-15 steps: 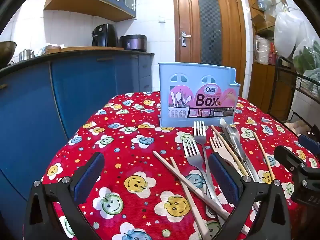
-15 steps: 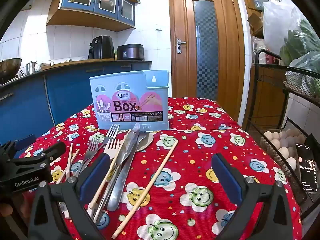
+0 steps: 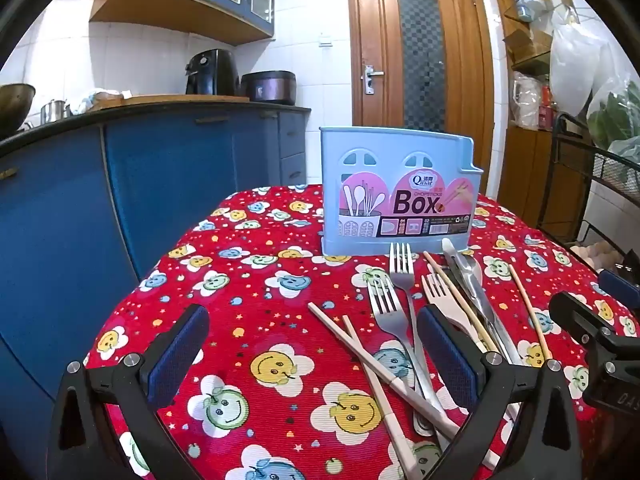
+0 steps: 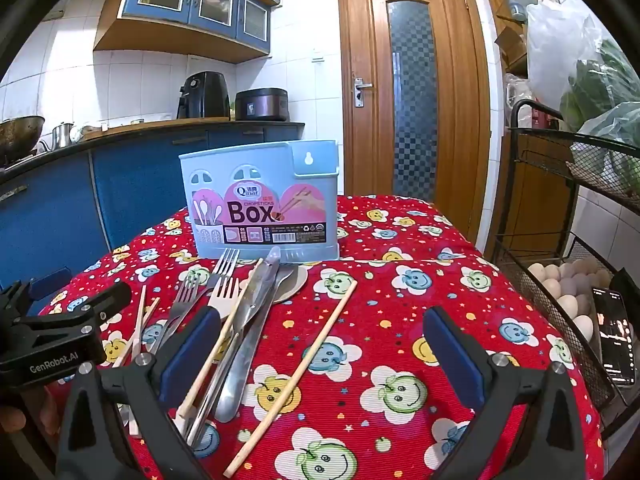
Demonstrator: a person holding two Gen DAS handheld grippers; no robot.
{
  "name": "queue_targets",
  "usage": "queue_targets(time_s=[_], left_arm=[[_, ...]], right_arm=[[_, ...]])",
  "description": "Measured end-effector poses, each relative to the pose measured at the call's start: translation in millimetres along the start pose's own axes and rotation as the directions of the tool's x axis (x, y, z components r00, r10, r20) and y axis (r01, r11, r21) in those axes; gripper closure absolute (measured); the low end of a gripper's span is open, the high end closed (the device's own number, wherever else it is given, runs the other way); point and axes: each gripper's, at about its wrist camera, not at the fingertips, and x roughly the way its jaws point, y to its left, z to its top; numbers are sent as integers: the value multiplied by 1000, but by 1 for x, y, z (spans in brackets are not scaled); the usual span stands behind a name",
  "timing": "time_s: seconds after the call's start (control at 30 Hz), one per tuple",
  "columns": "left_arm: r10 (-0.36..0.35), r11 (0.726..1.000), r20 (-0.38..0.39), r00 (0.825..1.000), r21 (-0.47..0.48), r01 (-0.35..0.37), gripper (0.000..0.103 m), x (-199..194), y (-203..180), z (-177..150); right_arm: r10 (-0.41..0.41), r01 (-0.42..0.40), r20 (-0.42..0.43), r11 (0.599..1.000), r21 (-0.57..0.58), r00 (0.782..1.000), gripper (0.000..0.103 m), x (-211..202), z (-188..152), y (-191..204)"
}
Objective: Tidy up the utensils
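Red smiley-print tablecloth [image 4: 420,280] covers the table, with a blue utensil box [image 4: 260,204] standing at its far side. Forks, chopsticks and what look like knives, the utensils [image 4: 240,312], lie scattered just near of it. Left gripper [image 3: 312,356] and right gripper [image 4: 320,356] hover spread wide, holding nothing.

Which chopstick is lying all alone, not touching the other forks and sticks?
The long chopstick lying slantwise between the right claw's open fingers. It rests alone on the red tablecloth, while the other chopsticks cross each other or the cutlery pile.

Red smiley tablecloth [image 3: 256,280] bears blue utensil box [image 3: 396,196], forks [image 3: 400,280], chopsticks [image 4: 296,372]
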Motion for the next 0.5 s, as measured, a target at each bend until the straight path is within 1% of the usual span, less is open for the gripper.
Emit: queue_targets(time_s=[0.5], left_arm=[[0, 1000, 2, 1000, -1, 0, 0, -2, 0, 1]], right_arm=[[-2, 2, 0, 1000, -4, 1000, 0, 0, 0, 0]])
